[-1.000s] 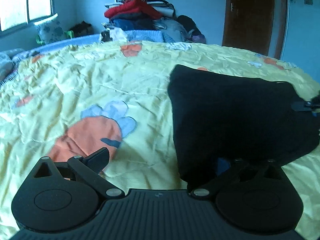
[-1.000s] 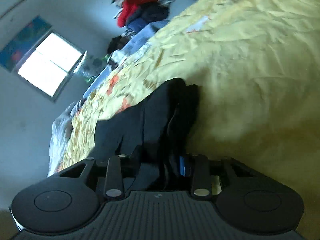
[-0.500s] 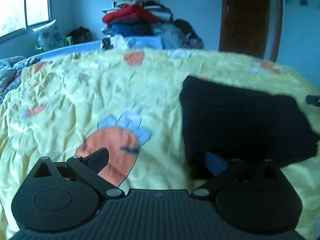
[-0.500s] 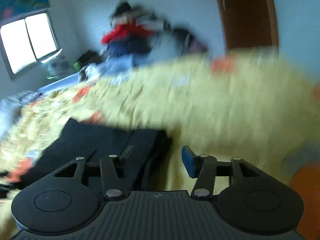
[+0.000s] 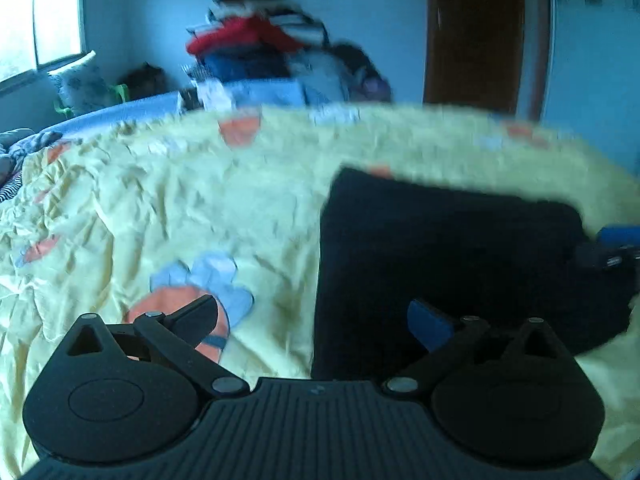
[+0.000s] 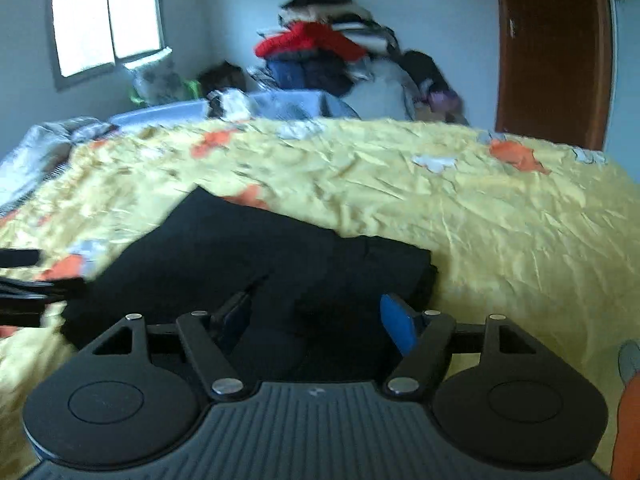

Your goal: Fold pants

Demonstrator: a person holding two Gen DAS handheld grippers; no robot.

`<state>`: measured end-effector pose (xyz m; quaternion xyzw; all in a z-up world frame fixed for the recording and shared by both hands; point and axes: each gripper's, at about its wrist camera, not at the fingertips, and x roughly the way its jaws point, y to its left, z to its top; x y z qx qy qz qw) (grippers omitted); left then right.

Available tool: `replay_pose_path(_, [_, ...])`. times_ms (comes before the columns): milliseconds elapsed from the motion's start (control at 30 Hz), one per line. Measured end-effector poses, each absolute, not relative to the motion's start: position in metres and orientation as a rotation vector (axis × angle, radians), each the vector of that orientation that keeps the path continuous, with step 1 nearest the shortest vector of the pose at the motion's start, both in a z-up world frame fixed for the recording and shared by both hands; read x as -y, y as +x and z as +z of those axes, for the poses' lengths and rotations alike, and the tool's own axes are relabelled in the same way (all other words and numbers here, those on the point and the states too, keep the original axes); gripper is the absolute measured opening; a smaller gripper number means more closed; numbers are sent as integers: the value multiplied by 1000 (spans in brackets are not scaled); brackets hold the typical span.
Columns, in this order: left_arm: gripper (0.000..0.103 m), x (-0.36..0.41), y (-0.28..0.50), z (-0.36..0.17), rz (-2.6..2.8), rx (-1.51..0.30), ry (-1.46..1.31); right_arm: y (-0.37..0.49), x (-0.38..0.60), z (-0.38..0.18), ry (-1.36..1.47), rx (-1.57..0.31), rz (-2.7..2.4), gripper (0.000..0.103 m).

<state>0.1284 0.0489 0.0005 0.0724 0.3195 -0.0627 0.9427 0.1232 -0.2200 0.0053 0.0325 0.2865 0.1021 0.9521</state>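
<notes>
Black pants lie folded into a flat rectangle on the yellow bedspread. My left gripper is open and empty, above the near left edge of the pants. My right gripper is open and empty, just above the near right part of the pants. The right gripper's tip shows at the right edge of the left wrist view. The left gripper shows at the left edge of the right wrist view.
A tall pile of clothes stands beyond the far side of the bed. A brown door is at the back right, a window at the back left. Grey bedding lies at the bed's left edge.
Both grippers have let go of the pants and pulled back and up. The right gripper opened and swung level from a tilted pose. The pants now lie flat.
</notes>
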Motion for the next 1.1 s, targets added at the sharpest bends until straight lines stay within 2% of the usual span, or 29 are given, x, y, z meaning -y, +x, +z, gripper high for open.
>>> replay_pose_path(67, [103, -47, 128, -13, -67, -642, 226, 110, 212, 3, 25, -600, 195, 71])
replay_pose_path(167, [102, -56, 119, -12, -48, -618, 184, 101, 197, -14, -119, -638, 150, 72])
replay_pose_path(333, [103, -52, 97, 8, -79, -527, 205, 68, 210, -1, -10, -577, 102, 72])
replay_pose_path(600, [103, -9, 88, 7, -218, -528, 230, 46, 210, -14, -154, -572, 5, 72])
replay_pose_path(900, [103, 51, 105, 0, -296, -524, 268, 69, 199, -27, -283, -599, -47, 72])
replay_pose_path(1000, [103, 54, 108, -8, -275, -537, 293, 68, 213, -30, -261, -605, -125, 84])
replay_pose_path(1100, [103, 48, 110, -7, -292, -536, 245, 64, 235, -27, -117, -631, -87, 84])
